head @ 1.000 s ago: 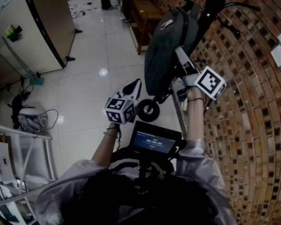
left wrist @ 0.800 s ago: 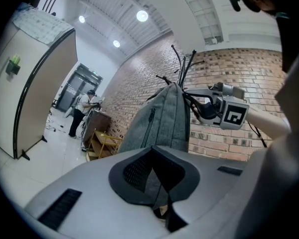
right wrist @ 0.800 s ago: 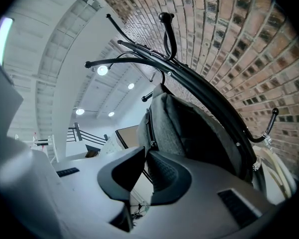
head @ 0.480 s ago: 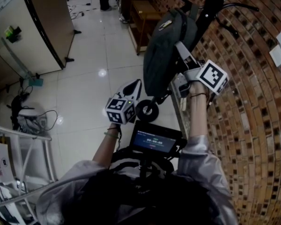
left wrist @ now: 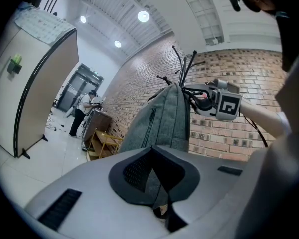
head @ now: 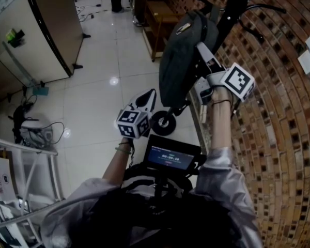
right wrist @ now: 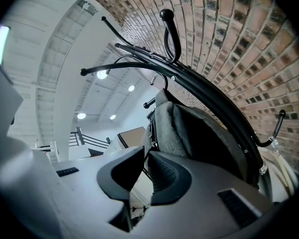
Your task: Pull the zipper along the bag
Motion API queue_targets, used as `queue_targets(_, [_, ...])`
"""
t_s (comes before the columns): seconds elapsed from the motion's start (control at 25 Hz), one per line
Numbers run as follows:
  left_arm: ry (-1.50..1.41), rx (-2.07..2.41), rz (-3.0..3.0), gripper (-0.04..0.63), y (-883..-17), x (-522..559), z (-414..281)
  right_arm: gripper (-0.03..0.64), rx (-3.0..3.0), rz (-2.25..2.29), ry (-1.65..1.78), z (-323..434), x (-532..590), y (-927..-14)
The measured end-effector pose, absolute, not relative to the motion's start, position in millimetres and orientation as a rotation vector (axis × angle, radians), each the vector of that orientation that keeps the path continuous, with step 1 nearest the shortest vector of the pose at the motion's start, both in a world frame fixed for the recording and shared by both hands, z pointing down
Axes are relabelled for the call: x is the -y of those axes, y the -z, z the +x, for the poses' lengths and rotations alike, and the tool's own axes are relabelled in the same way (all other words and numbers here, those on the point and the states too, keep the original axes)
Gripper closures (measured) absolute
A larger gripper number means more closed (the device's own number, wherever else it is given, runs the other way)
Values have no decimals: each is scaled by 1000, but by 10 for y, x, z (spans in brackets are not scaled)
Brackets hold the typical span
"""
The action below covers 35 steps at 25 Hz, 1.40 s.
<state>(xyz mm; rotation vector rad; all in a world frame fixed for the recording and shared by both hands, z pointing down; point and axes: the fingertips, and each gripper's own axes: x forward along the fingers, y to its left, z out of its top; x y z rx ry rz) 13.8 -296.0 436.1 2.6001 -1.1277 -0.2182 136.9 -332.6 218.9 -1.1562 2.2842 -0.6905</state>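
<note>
Head view has the grey bag [head: 183,61] hanging high on a black coat rack [head: 232,9] against the brick wall [head: 279,112], its bottom above a small black wheel [head: 164,123].

The right gripper [head: 201,50] reaches up to the bag's right edge, near the top. In the right gripper view its jaws are pressed almost together around the thin dark zipper pull [right wrist: 150,147], which runs down from the bag [right wrist: 189,133] into the narrow slit between them. The curved arms of the rack [right wrist: 189,78] pass just behind the bag.

The left gripper [head: 149,93] sits lower, at the bag's bottom left corner. In the left gripper view its jaws are a little apart, and grey cloth from the bag [left wrist: 164,118] fills the wedge between them, so the left gripper [left wrist: 153,156] appears to pinch the bag's lower edge. A closed side zipper [left wrist: 150,121] runs up the bag's face in that view.

Below both arms, a dark screen [head: 170,156] is mounted at the person's chest. White glossy floor tiles [head: 93,97] spread out to the left, and a wooden shelf [head: 157,14] stands by the wall behind the bag. A person [left wrist: 82,111] stands far off beside that shelf in the left gripper view.
</note>
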Motion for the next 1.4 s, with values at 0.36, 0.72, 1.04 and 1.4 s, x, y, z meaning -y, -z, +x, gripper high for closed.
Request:
queue_targets(0.36, [210,1127,2597,588,-4383,2968,135,580,-2287,-1151,689,1381,3371,-2086])
queue_targets(0.72, [207,1122,2595,588,-4396,2980,154,578,-2295,-1136,703,1388,3418,-2022])
queue_targets(1.04, [199,1122,2590,588,-4417,2977,156,578,-2284,-1129,722,1415,3469,-1959])
queue_targets(1.4, [191,1118,2593,588,-4441,2974,194,578,-2310,-1133,709,1412,3506,-1905])
